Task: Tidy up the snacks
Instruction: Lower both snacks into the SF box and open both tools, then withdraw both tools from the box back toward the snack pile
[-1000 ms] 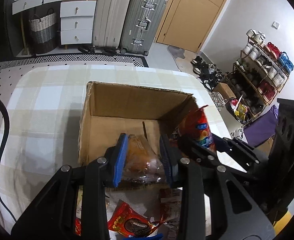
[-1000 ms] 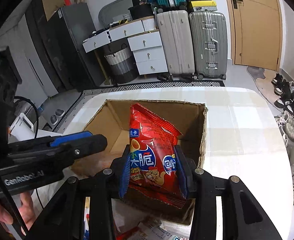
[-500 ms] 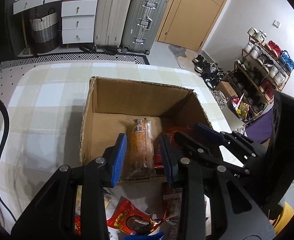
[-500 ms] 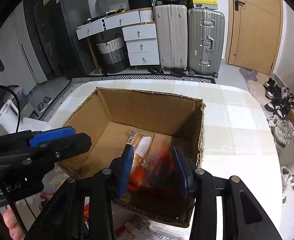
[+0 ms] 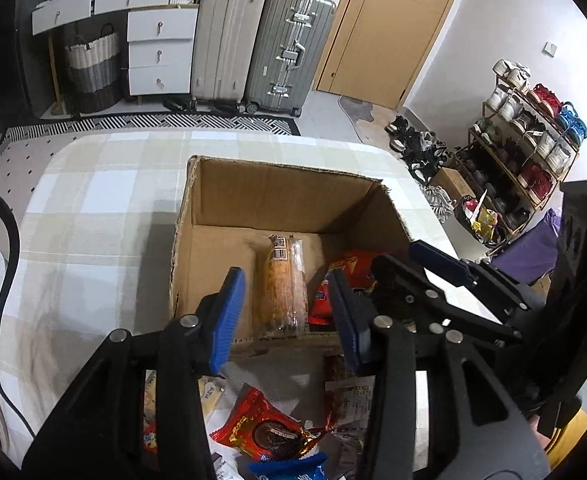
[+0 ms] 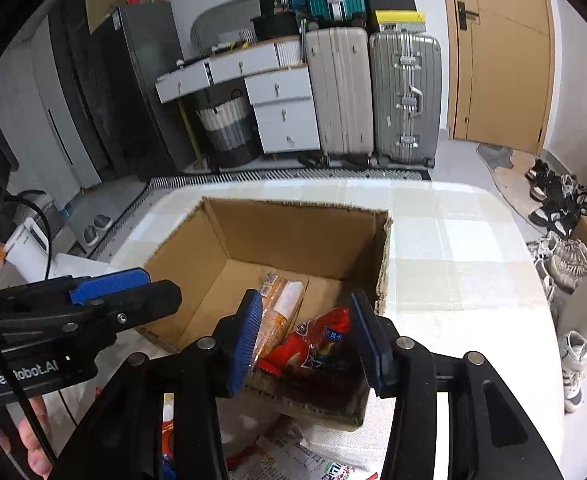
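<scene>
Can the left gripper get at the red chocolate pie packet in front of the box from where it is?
Probably yes. The red pie packet lies loose below the left gripper, outside the cardboard box. Its empty jaws are opening; nothing covers the packet.

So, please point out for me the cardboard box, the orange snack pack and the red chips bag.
cardboard box (image 5: 277,196): left wrist view, inner far wall.
orange snack pack (image 5: 281,292): left wrist view, middle of the wrapper.
red chips bag (image 6: 313,348): right wrist view, printed front.

Red bag (image 6: 313,346) inside cardboard box (image 6: 293,232)
</scene>
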`<action>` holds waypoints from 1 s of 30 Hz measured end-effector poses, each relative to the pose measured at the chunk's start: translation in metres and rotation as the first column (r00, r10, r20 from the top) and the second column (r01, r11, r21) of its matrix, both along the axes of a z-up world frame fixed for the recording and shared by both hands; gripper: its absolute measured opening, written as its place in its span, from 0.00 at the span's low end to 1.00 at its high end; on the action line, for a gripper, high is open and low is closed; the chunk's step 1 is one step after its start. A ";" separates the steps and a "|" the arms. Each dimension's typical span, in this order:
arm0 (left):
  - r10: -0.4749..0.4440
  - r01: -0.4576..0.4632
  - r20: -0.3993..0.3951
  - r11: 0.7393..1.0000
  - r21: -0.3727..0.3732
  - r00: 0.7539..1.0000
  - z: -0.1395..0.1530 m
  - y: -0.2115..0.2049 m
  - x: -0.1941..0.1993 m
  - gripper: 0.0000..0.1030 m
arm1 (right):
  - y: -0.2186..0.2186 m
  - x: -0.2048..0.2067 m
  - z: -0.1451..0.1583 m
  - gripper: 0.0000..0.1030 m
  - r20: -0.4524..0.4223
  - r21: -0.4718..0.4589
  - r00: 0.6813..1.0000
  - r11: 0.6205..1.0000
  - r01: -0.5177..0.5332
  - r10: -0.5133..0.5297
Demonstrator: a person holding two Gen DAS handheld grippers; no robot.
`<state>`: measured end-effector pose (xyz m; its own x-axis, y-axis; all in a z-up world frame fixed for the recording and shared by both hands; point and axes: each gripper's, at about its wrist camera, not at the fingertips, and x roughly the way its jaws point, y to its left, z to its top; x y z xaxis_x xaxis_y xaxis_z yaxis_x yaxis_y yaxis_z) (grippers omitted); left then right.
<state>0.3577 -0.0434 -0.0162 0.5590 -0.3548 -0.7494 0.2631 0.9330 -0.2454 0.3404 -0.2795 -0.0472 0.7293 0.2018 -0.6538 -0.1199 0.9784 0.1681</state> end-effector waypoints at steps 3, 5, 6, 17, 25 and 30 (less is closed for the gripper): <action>-0.003 0.003 0.017 1.000 -0.004 1.000 0.009 0.000 -0.011 0.47 | -0.003 -0.011 0.008 0.45 0.023 0.014 1.000 1.000 0.002 -0.002; 0.002 -0.002 0.044 1.000 -0.008 0.999 0.017 0.000 -0.021 0.54 | -0.005 -0.018 0.013 0.45 0.034 0.026 0.999 1.000 -0.004 0.004; 0.003 -0.003 0.061 1.000 -0.009 0.998 0.022 0.001 -0.026 0.57 | -0.005 -0.022 0.015 0.45 0.041 0.023 0.999 1.000 -0.004 0.003; 0.051 -0.044 0.141 0.998 -0.050 0.989 0.063 0.016 -0.092 0.77 | 0.005 -0.083 0.047 0.49 0.110 0.004 0.994 1.000 -0.022 0.022; 0.079 -0.072 0.221 0.997 -0.041 0.972 0.100 0.033 -0.160 0.87 | 0.001 -0.150 0.076 0.83 0.214 0.027 0.977 1.000 0.005 -0.010; 0.116 -0.095 0.293 0.992 -0.084 0.949 0.125 0.050 -0.219 0.99 | 0.005 -0.197 0.093 0.88 0.276 0.015 0.961 1.000 -0.007 0.002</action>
<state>0.1382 0.0067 0.1091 0.7892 -0.3260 -0.5205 0.2345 0.9432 -0.2352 0.1439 -0.2747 0.0462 0.8801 0.2142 -0.4238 -0.1684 0.9753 0.1432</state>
